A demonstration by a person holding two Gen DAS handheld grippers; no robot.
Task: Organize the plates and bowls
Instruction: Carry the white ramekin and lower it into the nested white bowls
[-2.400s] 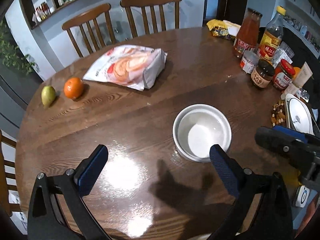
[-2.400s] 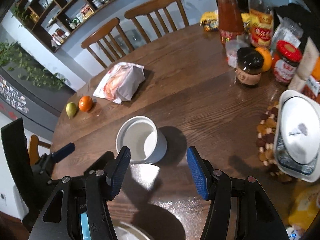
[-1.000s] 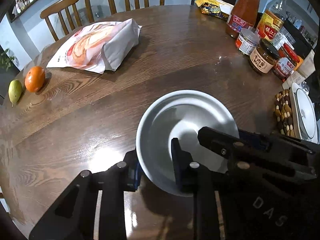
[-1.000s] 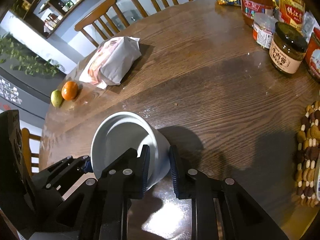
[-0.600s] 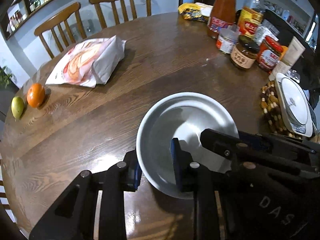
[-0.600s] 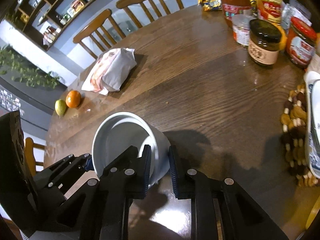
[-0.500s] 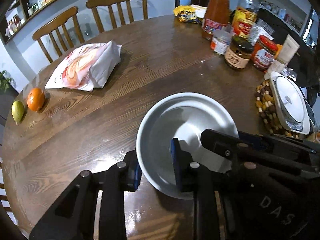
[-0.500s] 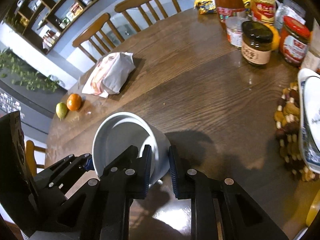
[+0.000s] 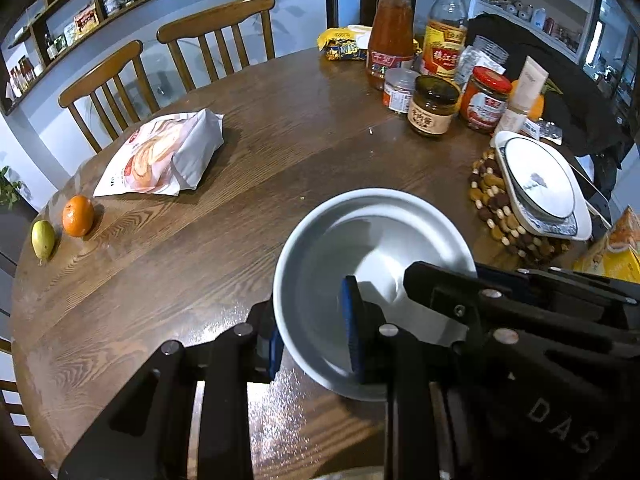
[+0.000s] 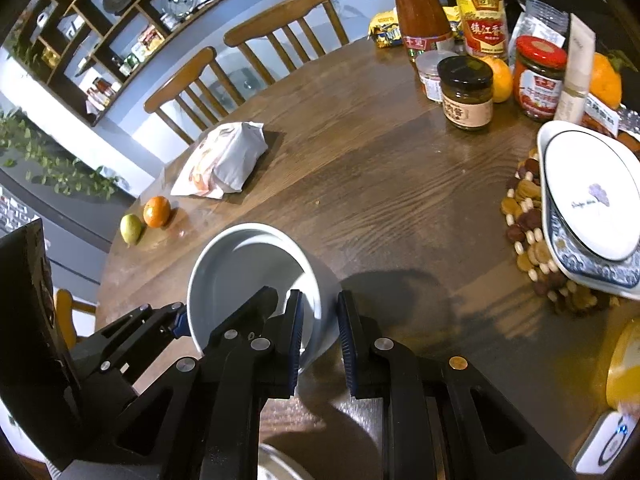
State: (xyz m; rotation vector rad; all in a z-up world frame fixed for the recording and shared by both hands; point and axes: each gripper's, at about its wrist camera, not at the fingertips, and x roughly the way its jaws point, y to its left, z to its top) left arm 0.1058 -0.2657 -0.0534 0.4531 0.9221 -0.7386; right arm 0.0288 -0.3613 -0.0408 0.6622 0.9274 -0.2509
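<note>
Over table (image 9: 280,128), bowl (image 9: 360,248) base hidden

A deep white bowl (image 9: 372,264), empty and glossy, is tilted above the counter (image 9: 248,120) near its front edge. White oval plates (image 9: 538,184) lie stacked at the right edge.
</note>
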